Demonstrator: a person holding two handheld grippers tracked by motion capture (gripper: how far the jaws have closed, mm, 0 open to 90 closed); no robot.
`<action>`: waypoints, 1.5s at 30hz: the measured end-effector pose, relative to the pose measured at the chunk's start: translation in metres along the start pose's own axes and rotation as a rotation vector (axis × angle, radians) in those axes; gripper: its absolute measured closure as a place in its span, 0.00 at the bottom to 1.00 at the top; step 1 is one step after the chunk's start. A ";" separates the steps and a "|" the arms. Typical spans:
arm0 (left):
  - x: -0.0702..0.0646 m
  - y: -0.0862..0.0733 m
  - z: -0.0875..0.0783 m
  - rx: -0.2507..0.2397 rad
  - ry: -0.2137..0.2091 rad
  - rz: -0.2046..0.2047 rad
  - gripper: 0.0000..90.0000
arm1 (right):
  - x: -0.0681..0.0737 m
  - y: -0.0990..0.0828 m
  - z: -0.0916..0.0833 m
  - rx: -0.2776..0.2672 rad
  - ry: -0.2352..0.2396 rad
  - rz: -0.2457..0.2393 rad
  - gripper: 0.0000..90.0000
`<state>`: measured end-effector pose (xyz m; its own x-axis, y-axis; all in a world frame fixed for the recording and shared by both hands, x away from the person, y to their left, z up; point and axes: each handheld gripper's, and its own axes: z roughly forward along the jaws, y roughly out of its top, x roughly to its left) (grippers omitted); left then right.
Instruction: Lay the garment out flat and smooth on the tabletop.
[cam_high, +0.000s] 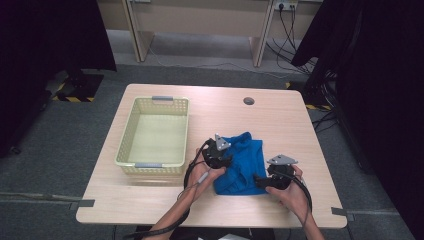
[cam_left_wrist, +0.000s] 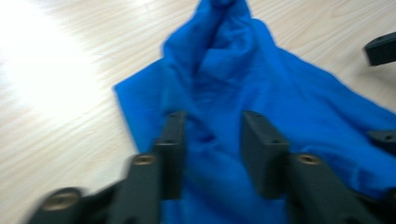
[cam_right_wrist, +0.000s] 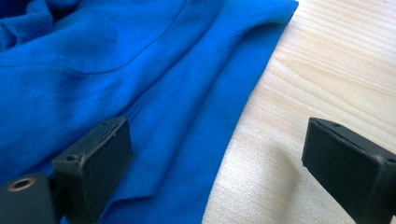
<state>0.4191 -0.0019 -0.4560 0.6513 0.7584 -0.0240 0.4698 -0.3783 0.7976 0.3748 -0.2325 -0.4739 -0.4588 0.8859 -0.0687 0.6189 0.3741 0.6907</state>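
Observation:
A crumpled blue cloth (cam_high: 245, 160) lies on the wooden table (cam_high: 280, 120), right of centre and toward the front. My left gripper (cam_high: 229, 161) sits at the cloth's left edge. In the left gripper view the left gripper (cam_left_wrist: 212, 140) hangs just over the blue cloth (cam_left_wrist: 261, 79), its jaws a little apart with loose fabric showing in the gap and nothing pinched. My right gripper (cam_high: 260, 181) is at the cloth's front right corner. In the right gripper view the right gripper (cam_right_wrist: 219, 144) stands wide open, one jaw over the cloth (cam_right_wrist: 116, 56) and the other over bare wood.
A pale yellow plastic basket (cam_high: 127, 130) with grey handles stands empty on the table's left half. A round cable hole (cam_high: 248, 101) is near the far edge. Dark curtains hang at both sides, and cables lie on the floor beyond.

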 end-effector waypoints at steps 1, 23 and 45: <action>-0.002 0.001 0.002 0.000 -0.008 -0.003 0.61 | 0.000 0.000 0.000 0.000 0.000 0.001 0.10; -0.026 0.004 0.031 0.059 -0.025 0.029 0.91 | 0.000 -0.001 0.000 -0.008 0.002 0.007 0.10; 0.009 -0.022 -0.024 0.016 0.120 0.064 0.91 | -0.006 -0.007 -0.006 0.001 -0.014 0.024 0.10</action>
<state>0.4007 0.0256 -0.4593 0.6045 0.7904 0.0998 0.4399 -0.4356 0.7853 0.3694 -0.2419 -0.4740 -0.4349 0.8983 -0.0624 0.6301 0.3531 0.6916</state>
